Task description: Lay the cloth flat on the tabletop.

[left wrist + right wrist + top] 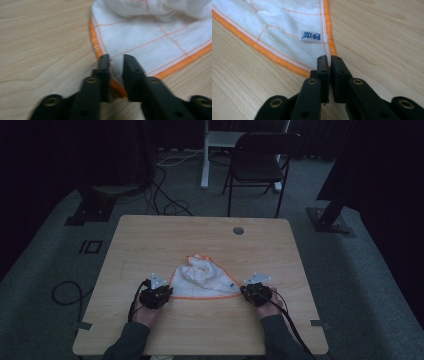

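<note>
Bare wood lies open to the left of the left gripper (159, 293), which sits at the near-left corner of the white cloth (206, 279); in the left gripper view its jaws stand a little apart, straddling the orange-hemmed corner (117, 86) with cloth showing in the gap — not pressed together. The cloth rests near the middle of the wooden table (150, 240), toward the person's side, its long hemmed edge running left to right between the two grippers and its bunched, folded mass rising to a point toward the far side. A small white label with blue marks (310, 35) sits just inside the right hem. The right gripper (254, 292) is at the near-right corner, its jaws nearly closed, pinching the corner tip where the two orange hems meet. Beyond it, clear tabletop runs to the right edge. Grey carpet surrounds the table — cables (170, 195) trail at far left, and a dark folding chair (260, 162) stands behind.
</note>
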Available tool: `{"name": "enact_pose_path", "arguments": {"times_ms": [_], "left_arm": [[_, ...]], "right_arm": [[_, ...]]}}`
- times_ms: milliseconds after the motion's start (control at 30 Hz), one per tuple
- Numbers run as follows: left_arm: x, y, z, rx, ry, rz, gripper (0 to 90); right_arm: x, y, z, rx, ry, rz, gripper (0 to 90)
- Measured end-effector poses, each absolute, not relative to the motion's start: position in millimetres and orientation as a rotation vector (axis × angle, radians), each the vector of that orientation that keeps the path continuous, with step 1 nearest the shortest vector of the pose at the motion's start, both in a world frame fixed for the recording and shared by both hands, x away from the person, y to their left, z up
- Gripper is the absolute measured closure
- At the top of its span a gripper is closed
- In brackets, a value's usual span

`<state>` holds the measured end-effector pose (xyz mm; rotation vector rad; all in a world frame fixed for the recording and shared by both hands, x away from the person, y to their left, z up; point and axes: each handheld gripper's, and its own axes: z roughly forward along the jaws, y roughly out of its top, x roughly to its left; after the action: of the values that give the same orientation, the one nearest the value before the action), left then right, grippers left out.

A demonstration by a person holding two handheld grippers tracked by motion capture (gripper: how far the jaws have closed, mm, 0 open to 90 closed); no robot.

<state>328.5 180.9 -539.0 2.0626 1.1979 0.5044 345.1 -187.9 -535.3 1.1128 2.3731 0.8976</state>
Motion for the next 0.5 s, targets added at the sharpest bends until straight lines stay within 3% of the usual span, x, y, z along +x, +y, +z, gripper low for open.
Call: {"name": "enact_pose_path", "arguments": {"times_ms": [200,500], "left_arm": [[333.1,178.1,-536.4,2.057,1.175,0.502,70.2],[349.0,174.1,-534.0,2.059,1.162,0.528,73.3]], "right_arm": [[349.9,-181.2,-529.4,1.063,2.357,0.934,78.0],[370.5,-155.1,-523.7,0.985,2.365,0.972,78.3]]}}
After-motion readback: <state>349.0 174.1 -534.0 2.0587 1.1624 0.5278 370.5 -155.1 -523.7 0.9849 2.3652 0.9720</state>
